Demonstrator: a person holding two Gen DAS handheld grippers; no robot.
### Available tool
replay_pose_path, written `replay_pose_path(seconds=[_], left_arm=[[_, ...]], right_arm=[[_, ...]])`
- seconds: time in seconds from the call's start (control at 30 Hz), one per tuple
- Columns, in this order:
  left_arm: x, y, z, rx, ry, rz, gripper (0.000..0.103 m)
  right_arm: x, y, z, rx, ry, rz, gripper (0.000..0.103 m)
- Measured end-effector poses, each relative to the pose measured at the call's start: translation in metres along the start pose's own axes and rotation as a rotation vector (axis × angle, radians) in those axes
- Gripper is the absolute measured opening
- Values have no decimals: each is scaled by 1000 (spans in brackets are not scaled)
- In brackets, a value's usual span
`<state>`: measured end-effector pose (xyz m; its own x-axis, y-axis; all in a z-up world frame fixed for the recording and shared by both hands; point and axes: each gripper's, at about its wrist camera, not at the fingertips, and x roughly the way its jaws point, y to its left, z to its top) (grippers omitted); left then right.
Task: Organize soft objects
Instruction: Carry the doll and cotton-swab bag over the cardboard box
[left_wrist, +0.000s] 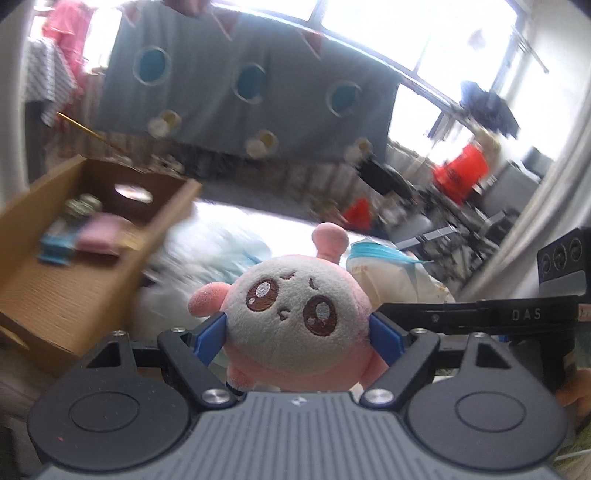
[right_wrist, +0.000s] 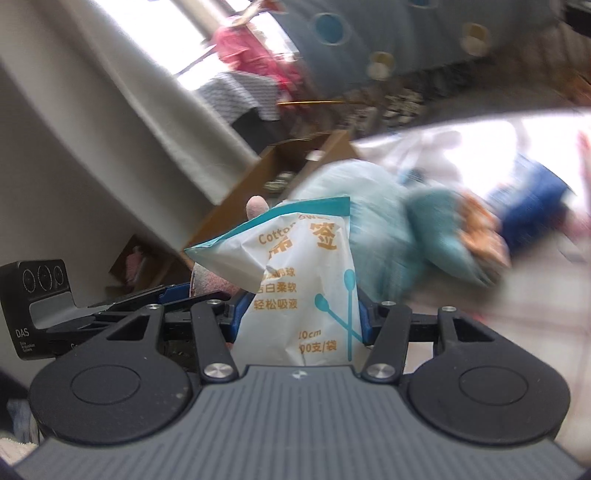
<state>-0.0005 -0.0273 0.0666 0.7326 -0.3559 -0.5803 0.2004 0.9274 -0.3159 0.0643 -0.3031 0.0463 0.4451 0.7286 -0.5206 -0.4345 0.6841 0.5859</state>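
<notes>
My left gripper is shut on a round pink and white plush toy with embroidered brown eyes, held in the air. My right gripper is shut on a white cotton swab bag with a teal top edge and orange print. That bag also shows in the left wrist view, just right of the plush. An open cardboard box lies to the left, with a pink soft item and a blue-based toy inside. The box also shows in the right wrist view.
A light blue plush with orange parts lies on the white bed surface. A grey curtain with blue circles hangs behind. An orange bucket and clutter stand at the back right. The left gripper's body shows in the right wrist view.
</notes>
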Motion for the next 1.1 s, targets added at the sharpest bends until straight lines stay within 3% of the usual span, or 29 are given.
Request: replay_pose_path(seconds=[0.2,0.4,0.57,0.77,0.93,1.1], left_arm=[[-30,61,39,-43,-42,107,83],[-19,132,83,-65,-3,239,83],[24,191,113,-52,92,336,83],[102,254,123,-24,259,454,83],[158,288,121,6,380,505,83],[182,297,120,41,414,549,84]], right_arm=[[67,63,56,-90,76,81,52],[162,100,109,-78,202,116,52],[257,113,141,-61,319,58,52],[358,106,155,-33,430,-95,52],[413,77,156,33,492,-156,52],[443,63,149,83,541,-194,54]])
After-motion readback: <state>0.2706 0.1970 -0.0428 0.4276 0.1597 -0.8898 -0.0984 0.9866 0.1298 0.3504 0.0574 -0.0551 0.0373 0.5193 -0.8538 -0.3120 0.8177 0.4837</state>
